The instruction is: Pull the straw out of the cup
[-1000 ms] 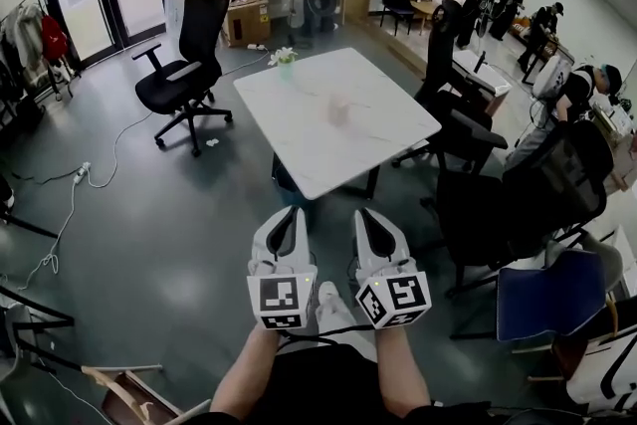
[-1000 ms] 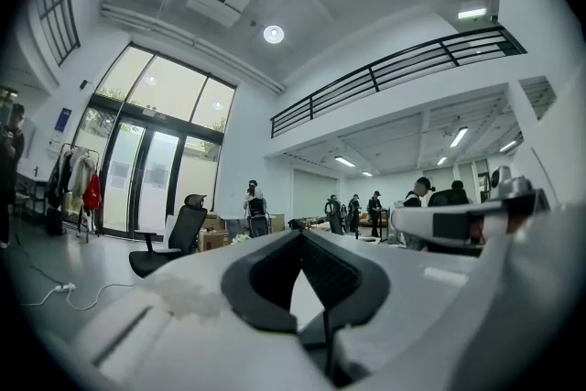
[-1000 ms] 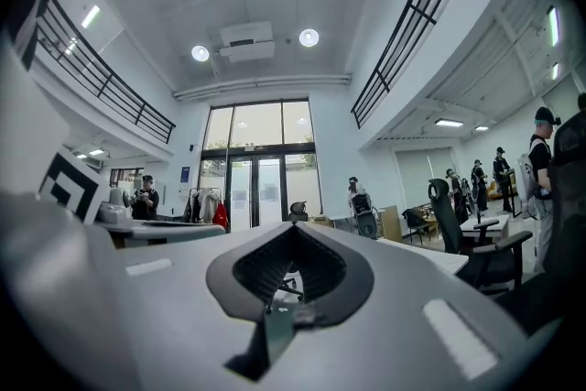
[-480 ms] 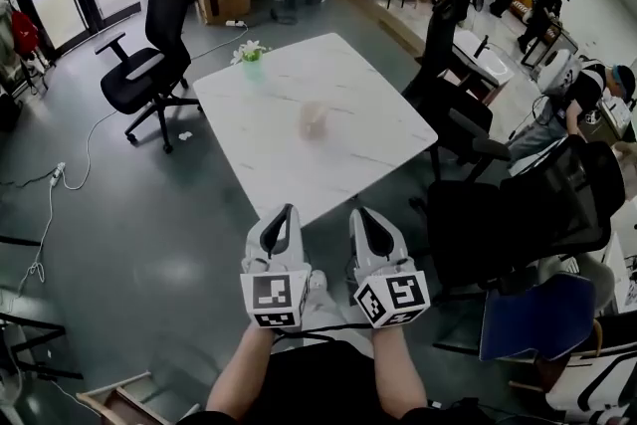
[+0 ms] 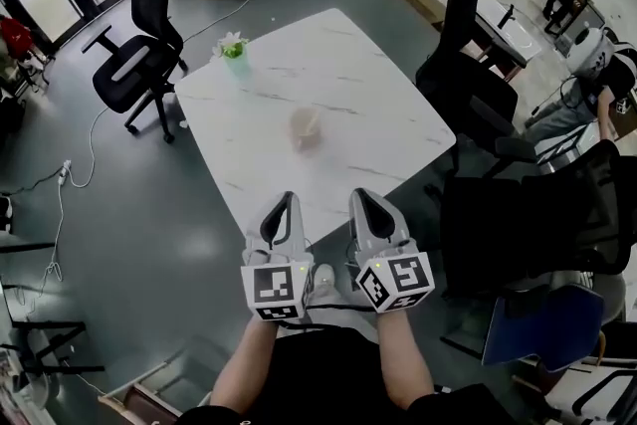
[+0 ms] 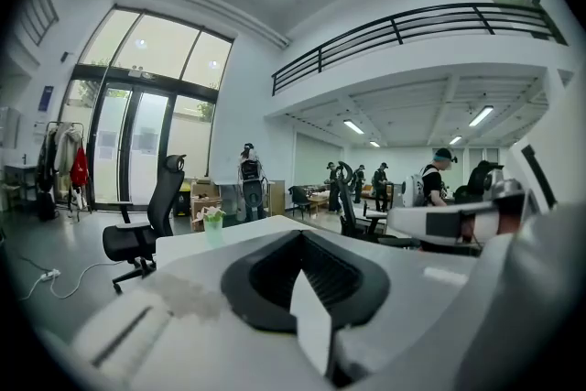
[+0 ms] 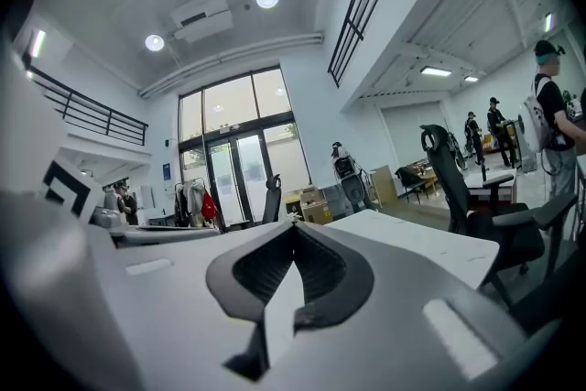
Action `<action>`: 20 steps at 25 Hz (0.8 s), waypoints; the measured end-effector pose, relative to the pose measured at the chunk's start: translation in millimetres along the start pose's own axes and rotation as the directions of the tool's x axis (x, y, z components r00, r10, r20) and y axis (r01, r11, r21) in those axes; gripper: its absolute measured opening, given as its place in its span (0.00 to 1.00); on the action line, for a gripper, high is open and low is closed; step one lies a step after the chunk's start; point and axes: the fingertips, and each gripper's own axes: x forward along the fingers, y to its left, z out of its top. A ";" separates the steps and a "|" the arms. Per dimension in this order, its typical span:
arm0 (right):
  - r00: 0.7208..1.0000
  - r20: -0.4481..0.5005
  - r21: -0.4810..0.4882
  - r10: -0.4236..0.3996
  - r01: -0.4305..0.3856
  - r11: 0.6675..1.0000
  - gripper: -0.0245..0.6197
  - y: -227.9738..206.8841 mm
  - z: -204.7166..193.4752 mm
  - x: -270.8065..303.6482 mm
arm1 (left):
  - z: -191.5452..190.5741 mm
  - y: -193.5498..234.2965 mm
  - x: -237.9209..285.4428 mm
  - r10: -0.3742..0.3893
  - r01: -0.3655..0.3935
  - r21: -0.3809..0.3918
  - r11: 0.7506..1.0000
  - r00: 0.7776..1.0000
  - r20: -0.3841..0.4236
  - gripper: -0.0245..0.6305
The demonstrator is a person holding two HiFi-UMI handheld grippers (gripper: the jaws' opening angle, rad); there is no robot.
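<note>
Closer now to tabletop [image 5: 338, 65] and cup [image 5: 305, 127] than a second ago. Closed on nothing, both left hand-held gripper [image 5: 284, 202] and right hand-held gripper [image 5: 365, 200].

The left tool [image 5: 286, 204] and right tool [image 5: 362, 202] are held side by side, pointing forward. Each has its jaws closed together with nothing between them. Both forearms [image 5: 242, 365] reach out level behind them.

A white marble table [image 5: 368, 95] bears a green flower vase [image 5: 235, 50], a black office chair [image 5: 131, 70] nearby.
</note>
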 end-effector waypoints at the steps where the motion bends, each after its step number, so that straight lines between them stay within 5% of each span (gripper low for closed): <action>1: 1.000 -0.002 0.005 0.004 -0.004 1.000 0.04 -3.2 0.9 6.5 | -0.3 1.9 5.3 0.004 -0.004 0.002 1.000 1.000 -0.005 0.04; 10: 0.997 -0.042 0.033 0.069 -0.068 0.997 0.04 7.6 -9.4 55.0 | -3.6 32.3 33.7 0.034 -0.033 0.020 0.999 0.998 -0.044 0.04; 20: 0.992 -0.128 0.044 0.022 -0.016 0.999 0.04 2.4 -41.0 104.8 | -34.8 54.1 81.5 -0.037 0.033 -0.032 0.999 0.991 -0.127 0.04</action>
